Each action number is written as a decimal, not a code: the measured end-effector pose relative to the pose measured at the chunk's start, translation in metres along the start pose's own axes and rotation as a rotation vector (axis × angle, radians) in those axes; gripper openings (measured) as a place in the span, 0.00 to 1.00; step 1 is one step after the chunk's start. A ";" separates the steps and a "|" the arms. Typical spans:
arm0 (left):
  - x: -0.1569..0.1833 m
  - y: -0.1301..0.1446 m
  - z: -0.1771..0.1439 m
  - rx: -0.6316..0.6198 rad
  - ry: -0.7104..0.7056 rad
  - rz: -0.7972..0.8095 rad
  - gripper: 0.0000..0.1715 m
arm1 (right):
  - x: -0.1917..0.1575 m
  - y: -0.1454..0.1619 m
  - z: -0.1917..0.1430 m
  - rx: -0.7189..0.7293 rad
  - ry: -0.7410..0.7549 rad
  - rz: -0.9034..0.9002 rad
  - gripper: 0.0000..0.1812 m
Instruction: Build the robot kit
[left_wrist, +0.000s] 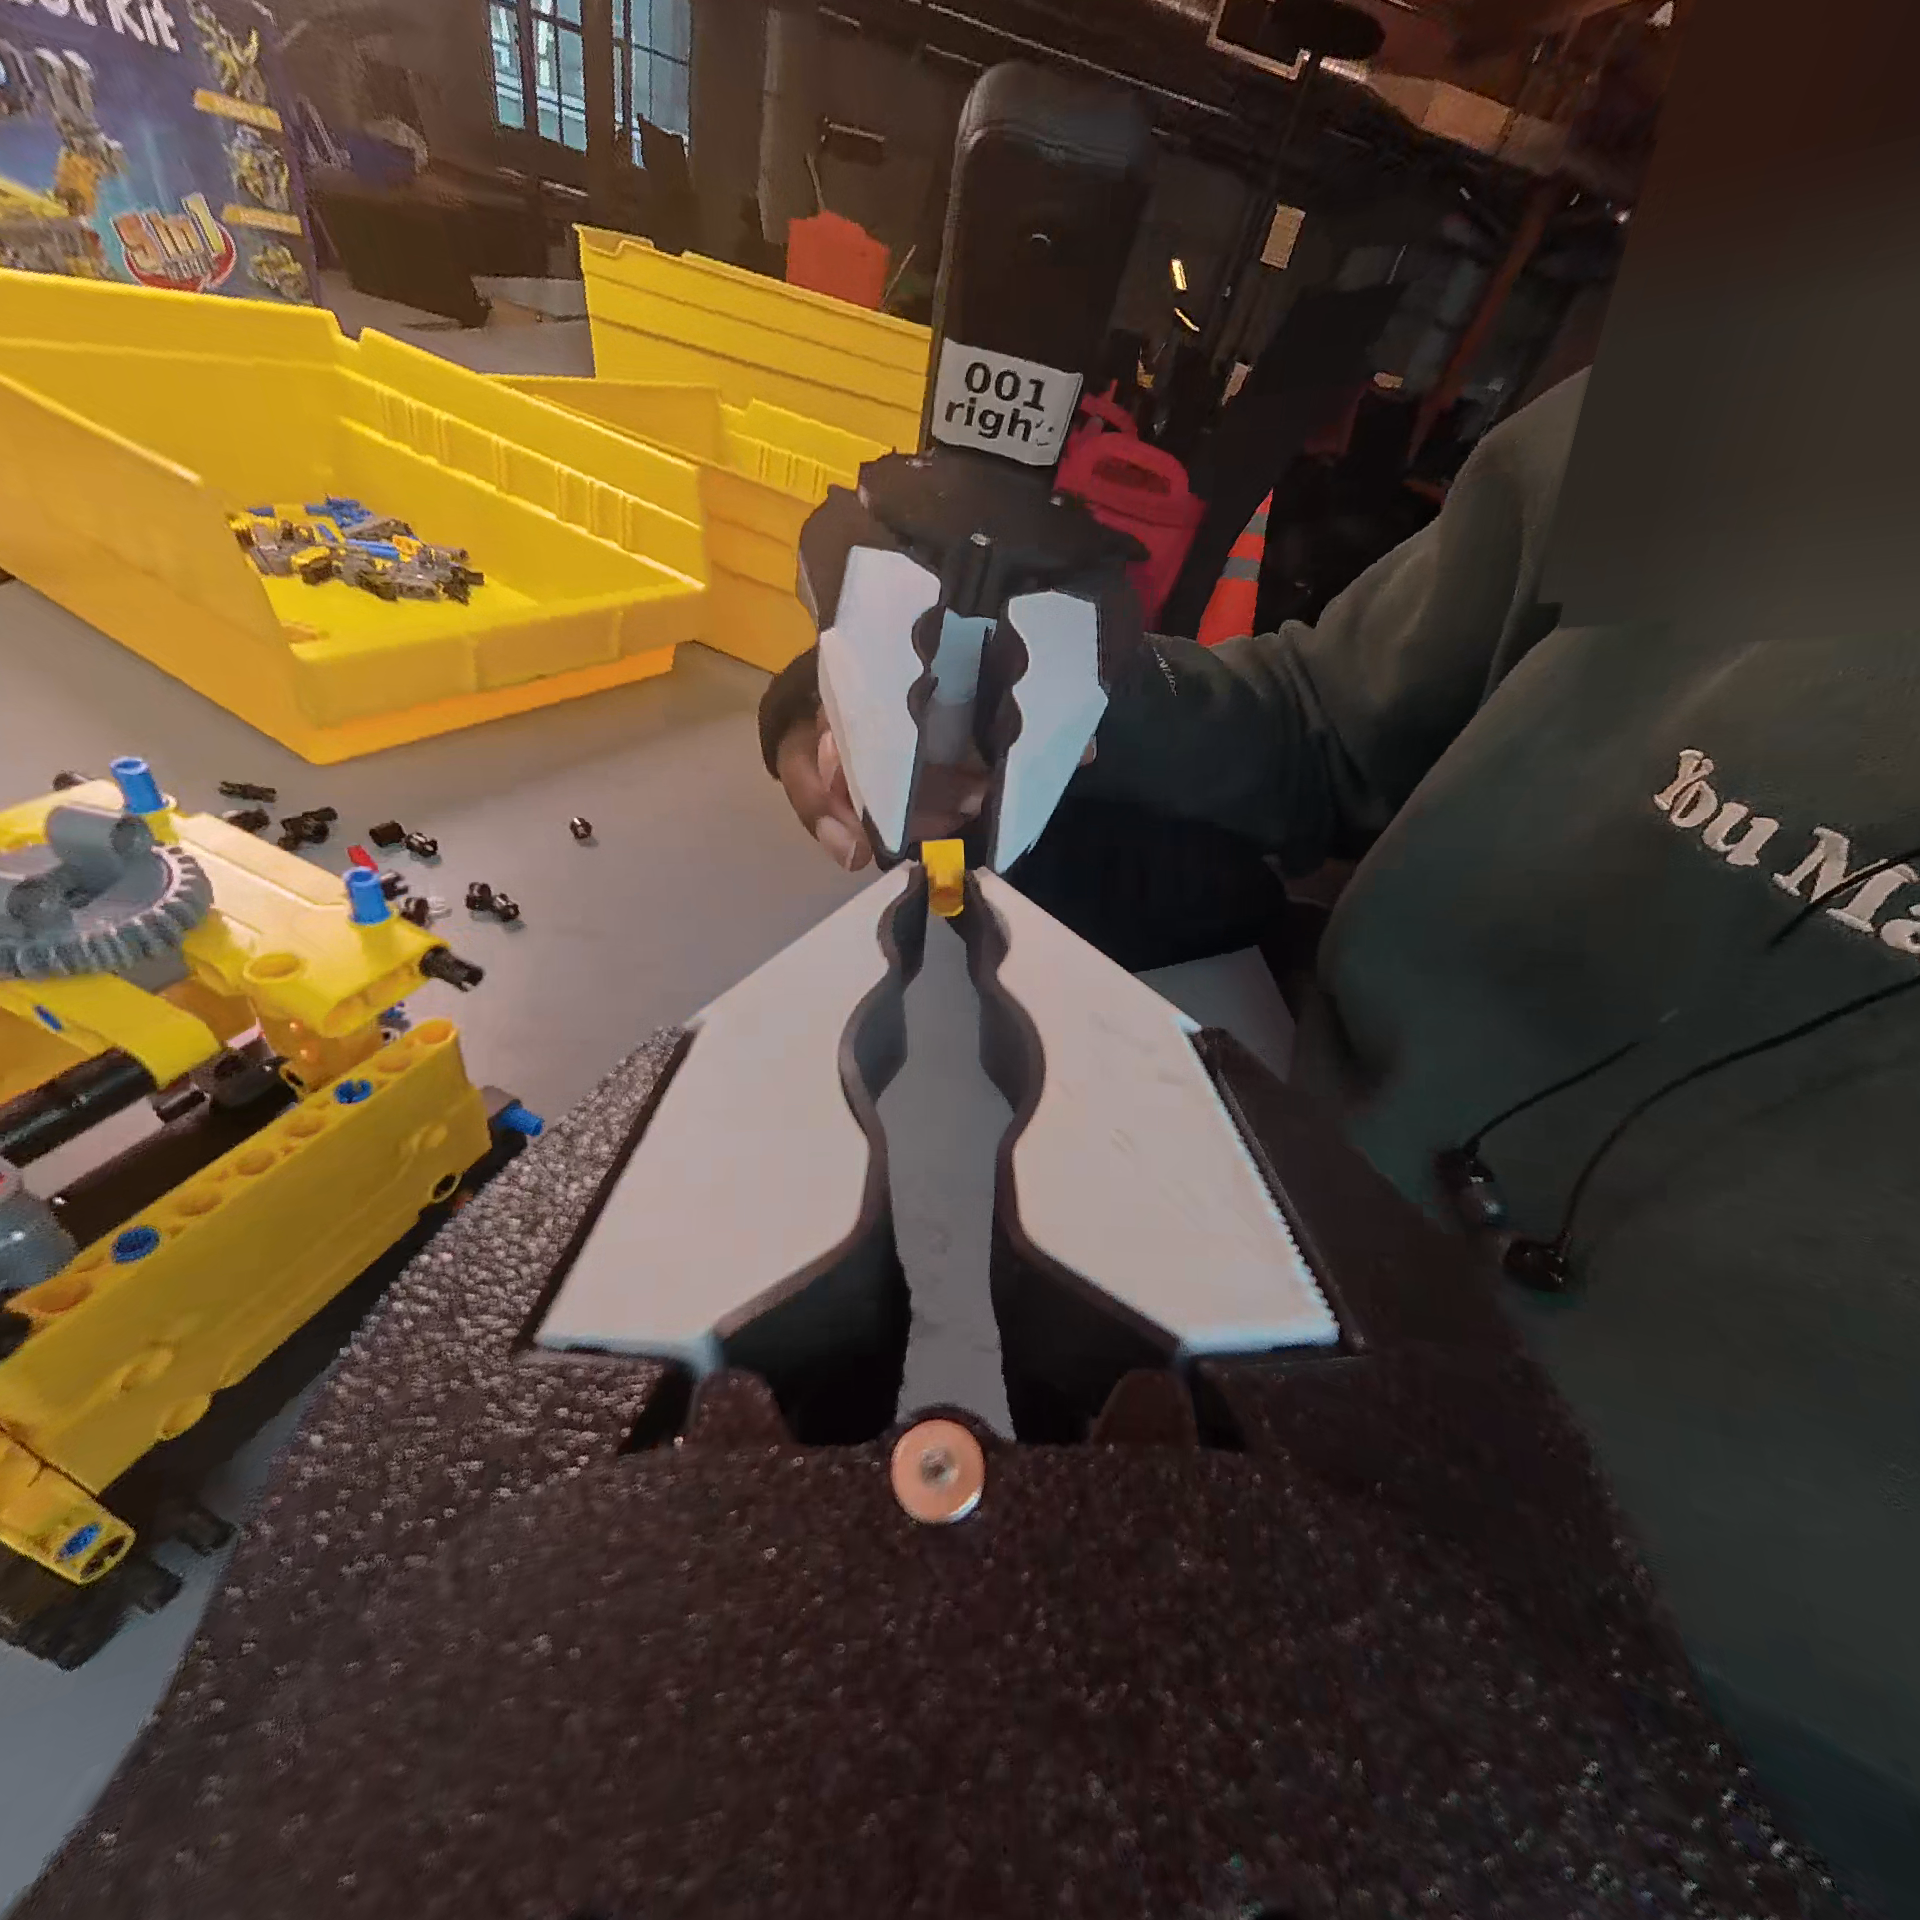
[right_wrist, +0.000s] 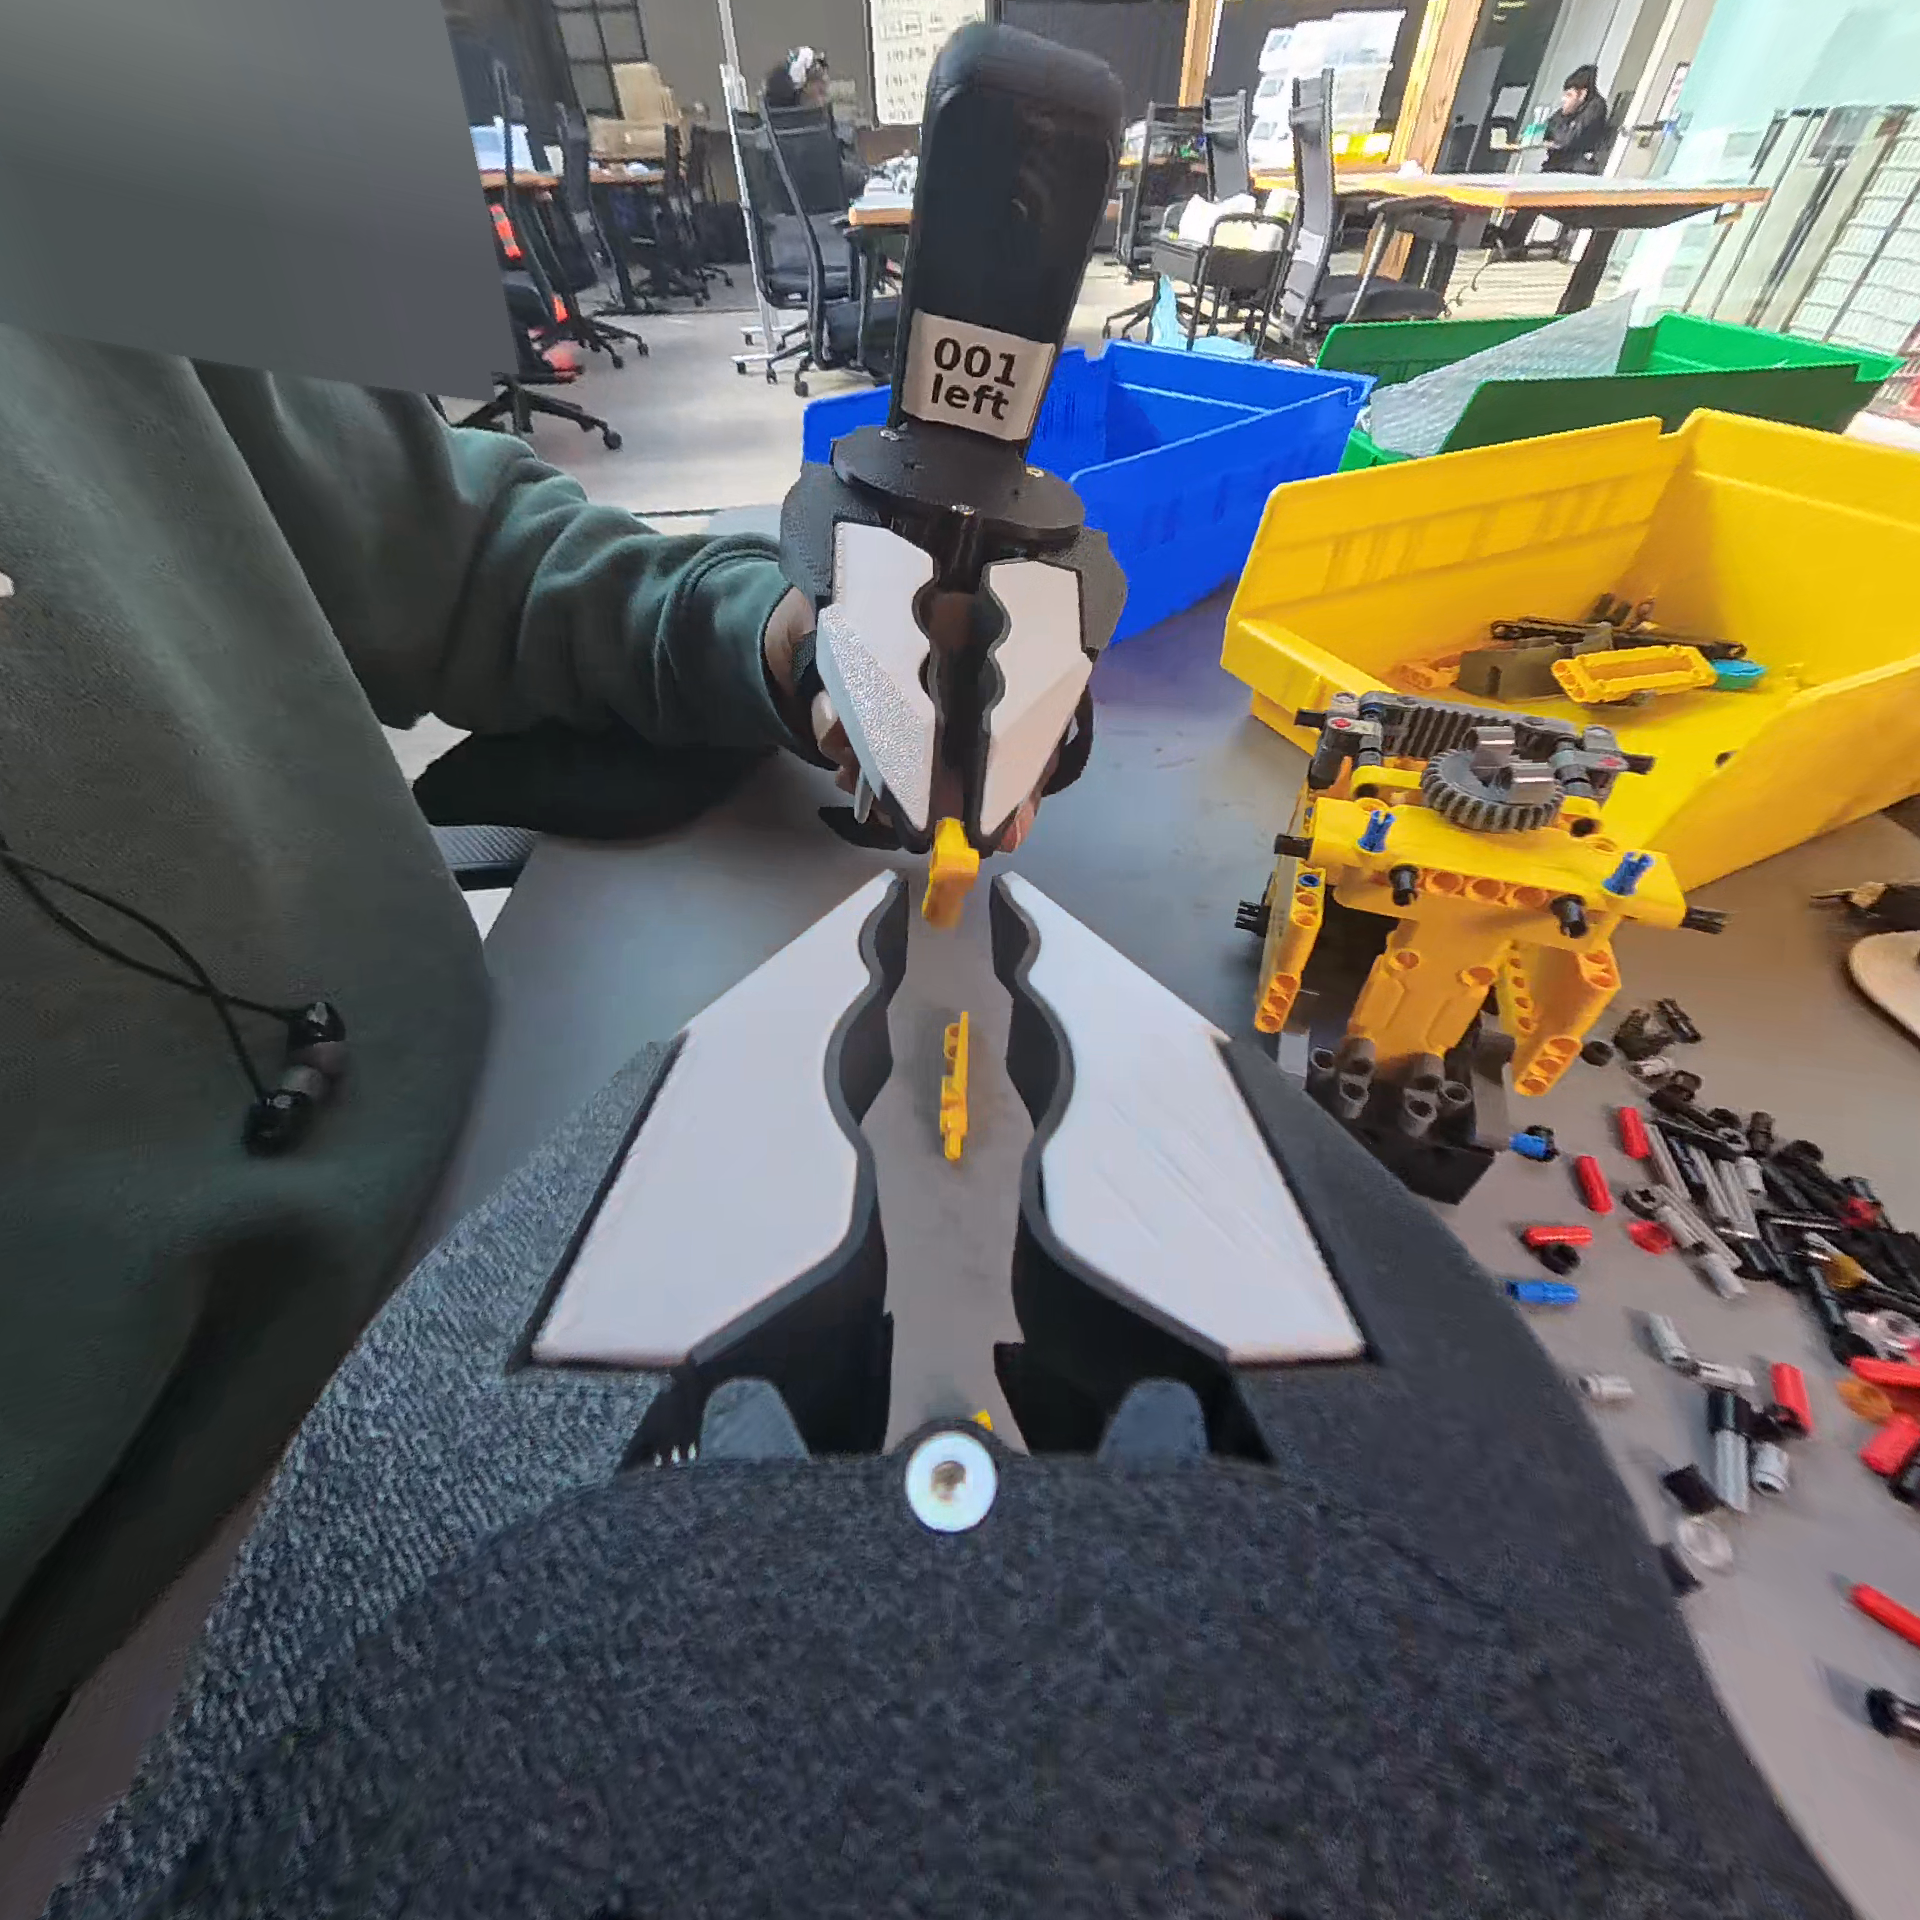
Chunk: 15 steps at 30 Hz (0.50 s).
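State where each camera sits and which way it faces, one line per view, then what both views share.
Left wrist view: on the left gripper, looking along its fingers over the grey table at the right gripper opposite; a green sleeve shows.
Right wrist view: on the right gripper, facing the opposite way at the left gripper, which pinches a small yellow piece; the other sleeve shows.
Shared: both grippers, the yellow piece, the yellow model, loose parts.
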<state>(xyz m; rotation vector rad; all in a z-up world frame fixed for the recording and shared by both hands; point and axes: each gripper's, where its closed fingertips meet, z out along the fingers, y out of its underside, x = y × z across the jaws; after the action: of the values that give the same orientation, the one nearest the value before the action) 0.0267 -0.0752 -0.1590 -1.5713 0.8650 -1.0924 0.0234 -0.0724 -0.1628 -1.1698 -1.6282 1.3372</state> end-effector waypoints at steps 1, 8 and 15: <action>0.002 -0.001 0.001 0.002 0.001 0.022 0.03 | -0.001 0.000 0.001 0.000 -0.007 0.002 0.08; 0.007 -0.001 0.003 -0.017 -0.014 0.086 0.03 | -0.006 -0.005 0.001 0.047 -0.038 0.002 0.04; -0.004 0.027 -0.008 -0.202 -0.044 0.070 0.11 | 0.008 0.000 -0.010 0.059 -0.024 0.024 0.04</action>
<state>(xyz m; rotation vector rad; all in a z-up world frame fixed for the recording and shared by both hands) 0.0171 -0.0805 -0.1850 -1.7111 1.0186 -0.9398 0.0300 -0.0617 -0.1612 -1.1456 -1.5852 1.4102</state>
